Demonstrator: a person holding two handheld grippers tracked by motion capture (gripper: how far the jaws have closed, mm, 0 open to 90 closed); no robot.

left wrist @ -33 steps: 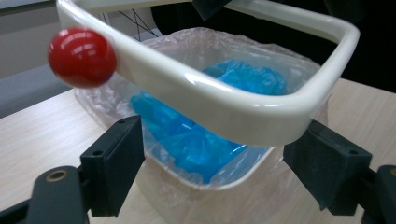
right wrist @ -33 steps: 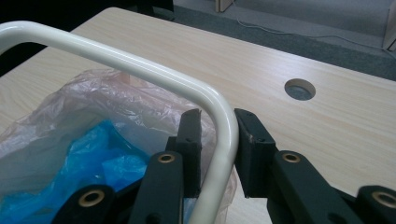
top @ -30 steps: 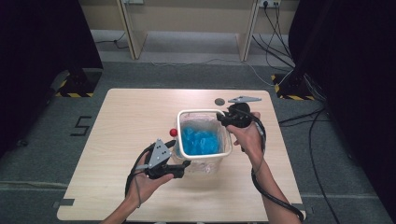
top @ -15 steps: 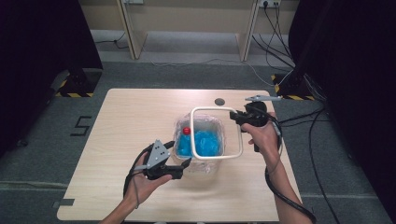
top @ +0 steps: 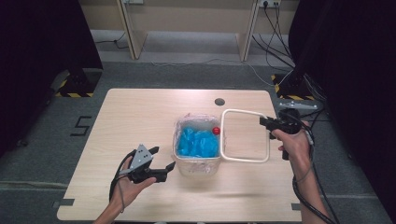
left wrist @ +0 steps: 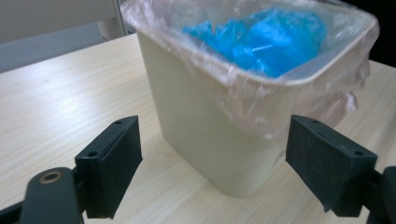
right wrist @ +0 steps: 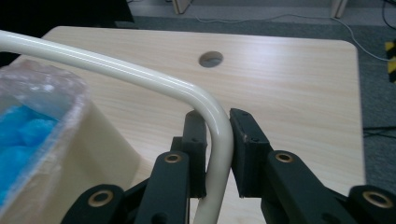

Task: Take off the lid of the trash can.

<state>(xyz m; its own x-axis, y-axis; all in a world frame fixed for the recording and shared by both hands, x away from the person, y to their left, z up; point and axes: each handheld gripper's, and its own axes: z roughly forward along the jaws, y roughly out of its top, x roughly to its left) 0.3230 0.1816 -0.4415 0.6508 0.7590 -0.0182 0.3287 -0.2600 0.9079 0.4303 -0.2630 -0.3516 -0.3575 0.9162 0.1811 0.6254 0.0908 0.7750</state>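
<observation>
My left gripper [top: 161, 161] hangs with jaws spread wide, just beside one cream bin [top: 197, 161] on the table [top: 140, 112]. The bin carries one clear liner [left wrist: 261, 100], a heap of crumpled blue plastic [top: 198, 142] and one red ball [top: 216, 131]. My right gripper [top: 264, 122] pinches one cream rim frame [top: 245, 158], held off the bin's right side.

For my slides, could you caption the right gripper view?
Right gripper clamps the cream rim frame beside the lined bin.
</observation>
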